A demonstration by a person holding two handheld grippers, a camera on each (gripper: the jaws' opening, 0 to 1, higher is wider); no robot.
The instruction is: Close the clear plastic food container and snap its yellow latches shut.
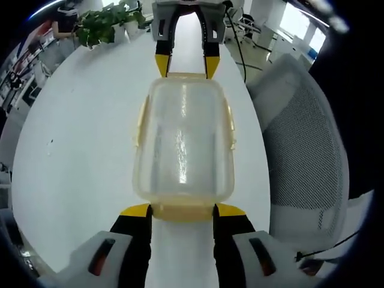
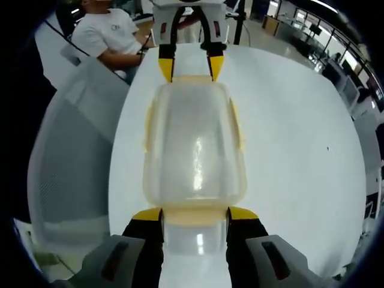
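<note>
Here, a clear plastic food container (image 1: 183, 144) sits on a white table (image 1: 78, 156), with its lid on top. In the left gripper view, the left gripper (image 1: 183, 210) comes up from the bottom, and its two yellow-tipped jaws stand open, one at each corner of the near end of the box. The yellow latch (image 1: 183, 212) on that end lies between the two tips. At the far end of the box, the right gripper (image 1: 183, 66) points back this way, and its yellow tips are open too, touching or almost touching the far end. Thin yellow latches run along the long sides of the box, like the one on the right side (image 1: 230, 123). I cannot tell if any latch is snapped shut. A green plant (image 1: 105, 24) stands at the far end of the table, and a grey mesh chair (image 1: 306, 150) is beside the table. In the right gripper view, the same box (image 2: 195, 144) lies the other way round. The right gripper (image 2: 195, 215) is at the bottom with wide jaws at the near end latch (image 2: 195, 216), and the left gripper (image 2: 191, 67) is at the far end. A person in a white shirt (image 2: 108, 36) sits behind the table (image 2: 300, 138), next to a grey chair (image 2: 72, 156).
</note>
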